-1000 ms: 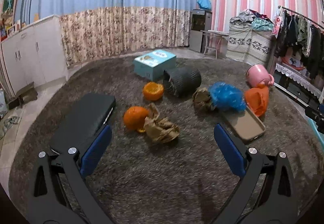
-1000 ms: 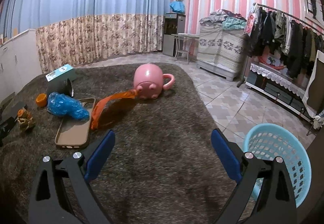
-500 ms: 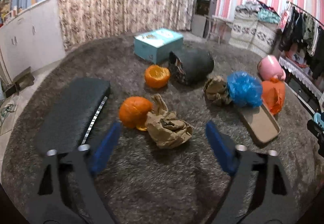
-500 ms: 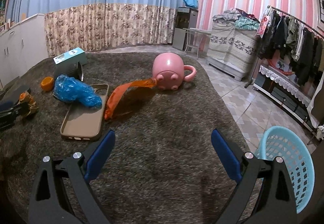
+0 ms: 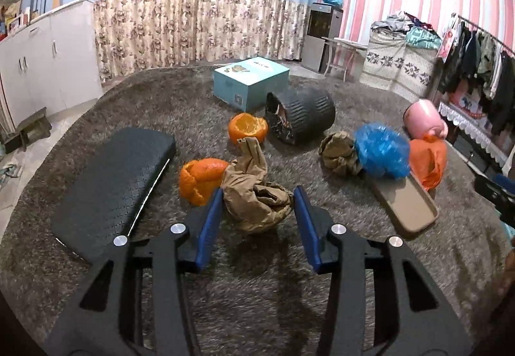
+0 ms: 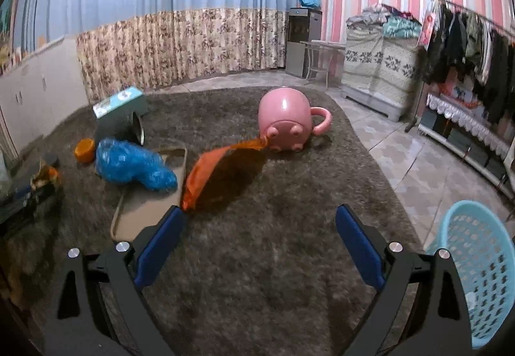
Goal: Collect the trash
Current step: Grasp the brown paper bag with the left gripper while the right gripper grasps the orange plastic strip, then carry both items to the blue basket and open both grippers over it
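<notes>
A crumpled brown paper bag (image 5: 254,198) lies on the grey carpet, and my left gripper (image 5: 257,192) is down at it. The jaws are closing, the paper sits between the blue pads, and the pads' tips are at its sides without squeezing it. An orange peel (image 5: 202,177) touches the paper's left side. Farther off lie a second peel (image 5: 248,127), another brown paper wad (image 5: 338,153), a blue plastic bag (image 5: 379,150) and an orange plastic bag (image 5: 428,163). My right gripper (image 6: 260,211) hovers open over bare carpet, just right of the orange bag (image 6: 209,172).
A light blue basket (image 6: 476,272) stands on the tiles at the right gripper's lower right. Also on the carpet are a black flat case (image 5: 112,188), a teal box (image 5: 251,82), a black cylinder (image 5: 302,118), a pink mug (image 6: 286,121) and a beige phone case (image 5: 408,205).
My left gripper has come forward and down to the brown paper bag, and its jaws have narrowed around it. The right gripper has drifted closer to the orange bag and stayed open.
</notes>
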`<action>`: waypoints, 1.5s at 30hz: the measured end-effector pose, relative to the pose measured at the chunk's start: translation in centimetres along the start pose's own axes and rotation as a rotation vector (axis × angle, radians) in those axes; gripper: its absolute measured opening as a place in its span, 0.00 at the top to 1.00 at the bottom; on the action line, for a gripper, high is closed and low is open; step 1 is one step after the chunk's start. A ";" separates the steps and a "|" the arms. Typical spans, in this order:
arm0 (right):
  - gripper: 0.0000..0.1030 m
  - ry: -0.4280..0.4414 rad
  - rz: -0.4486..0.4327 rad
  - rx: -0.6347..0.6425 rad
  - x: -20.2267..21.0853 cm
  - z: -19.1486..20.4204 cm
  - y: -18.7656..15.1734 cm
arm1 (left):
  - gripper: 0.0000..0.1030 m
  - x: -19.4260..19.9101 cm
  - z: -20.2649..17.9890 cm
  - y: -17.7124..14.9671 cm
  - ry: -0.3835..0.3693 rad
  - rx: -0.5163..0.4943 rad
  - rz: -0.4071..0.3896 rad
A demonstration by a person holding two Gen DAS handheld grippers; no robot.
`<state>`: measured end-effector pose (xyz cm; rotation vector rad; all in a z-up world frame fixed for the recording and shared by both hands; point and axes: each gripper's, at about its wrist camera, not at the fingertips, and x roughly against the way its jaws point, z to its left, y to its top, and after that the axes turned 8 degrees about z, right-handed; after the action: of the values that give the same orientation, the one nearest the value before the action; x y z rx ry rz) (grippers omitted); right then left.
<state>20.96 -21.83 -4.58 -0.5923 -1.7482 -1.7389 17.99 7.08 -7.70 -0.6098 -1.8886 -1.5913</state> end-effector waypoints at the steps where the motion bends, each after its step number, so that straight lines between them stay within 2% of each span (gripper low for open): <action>1: 0.09 0.011 0.004 -0.009 -0.4 0.0 0.3 | 0.57 0.1 0.1 0.3 -0.008 0.004 -0.003; 6: 0.13 0.054 0.034 -0.005 -3.0 1.3 1.7 | 0.57 0.6 0.1 2.5 -0.015 -0.018 -0.051; 8: 0.31 0.093 0.066 0.000 -4.3 2.0 1.8 | 0.57 0.4 0.0 3.4 -0.012 -0.034 -0.059; 9: 0.36 0.113 0.095 0.004 -5.3 2.4 1.7 | 0.57 0.2 0.0 4.0 -0.012 -0.039 -0.059; 11: 0.59 0.145 0.129 0.001 -6.4 2.8 1.4 | 0.57 -0.1 -0.1 4.6 -0.013 -0.045 -0.058; 12: 0.65 0.176 0.155 -0.006 -7.2 3.0 1.3 | 0.57 -0.3 -0.3 4.9 -0.010 -0.049 -0.060; 13: 0.76 0.188 0.158 -0.006 -7.3 3.1 1.1 | 0.57 -0.4 -0.5 5.1 -0.011 -0.051 -0.062; 15: 0.87 0.198 0.136 0.011 -6.9 3.5 1.2 | 0.57 -0.4 -0.8 5.2 -0.019 -0.054 -0.067; 20: 0.90 0.189 0.057 0.004 -4.2 2.7 1.2 | 0.57 0.4 -1.8 5.2 -0.030 -0.063 -0.092; 28: 0.90 0.095 -0.052 -0.026 2.9 -2.0 0.5 | 0.58 3.7 -4.4 5.2 -0.054 -0.104 -0.163; 31: 0.90 0.075 -0.076 -0.037 4.6 -3.2 0.2 | 0.58 4.6 -4.9 4.9 -0.064 -0.104 -0.162; 36: 0.90 0.064 -0.074 -0.046 5.3 -4.4 -0.6 | 0.58 5.9 -4.4 3.2 -0.057 -0.107 -0.147; 42: 0.90 0.064 -0.056 -0.035 5.4 -5.0 -1.8 | 0.58 5.7 -1.9 0.9 -0.043 -0.059 -0.086; 45: 0.90 0.063 -0.038 -0.027 4.9 -5.2 -2.3 | 0.59 5.9 -0.3 -0.1 -0.028 -0.044 -0.080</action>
<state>16.39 -27.61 -3.08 -0.5138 -1.7053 -1.7906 13.74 6.63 -3.69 -0.5843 -1.9245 -1.6874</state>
